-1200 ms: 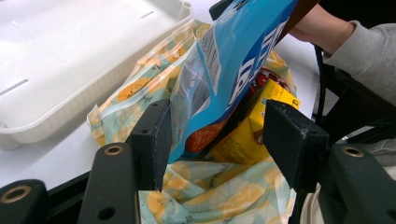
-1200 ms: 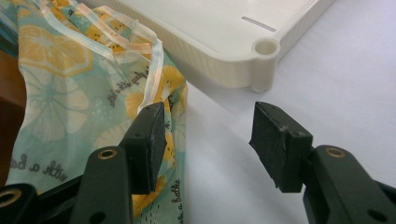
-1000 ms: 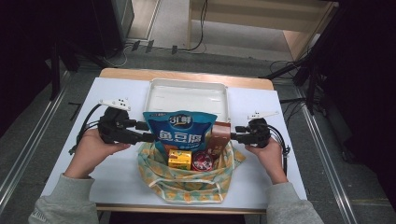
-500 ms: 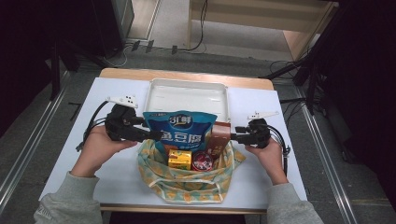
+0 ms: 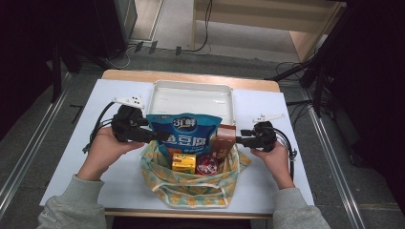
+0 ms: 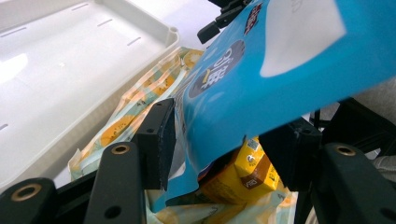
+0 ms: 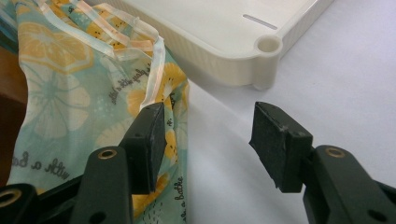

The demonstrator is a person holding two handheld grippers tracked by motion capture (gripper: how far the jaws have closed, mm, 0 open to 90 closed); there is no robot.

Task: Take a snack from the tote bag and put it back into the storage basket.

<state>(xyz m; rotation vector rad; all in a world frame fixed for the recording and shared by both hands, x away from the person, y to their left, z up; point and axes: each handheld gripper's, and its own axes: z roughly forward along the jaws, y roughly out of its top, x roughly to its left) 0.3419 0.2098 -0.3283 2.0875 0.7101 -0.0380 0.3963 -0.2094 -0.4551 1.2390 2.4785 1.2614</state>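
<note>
The table [image 5: 86, 157] has a white top with a wooden far edge. A white tray [image 5: 191, 98] lies at its far middle; a patterned cloth bag [image 5: 191, 188] sits just in front, touching the tray

Snack bag [image 5: 184, 133] in tote [image 5: 191, 183], before tray [image 5: 191, 98]

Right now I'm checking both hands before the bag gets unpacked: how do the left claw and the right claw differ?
The left claw has the blue snack bag between its jaws, which have just been closing; the right claw has nothing between its jaws. The left claw sits over the goods in the patterned cloth bag; the right claw sits beside the cloth, over bare table. Both stand open near the white tray.
</note>
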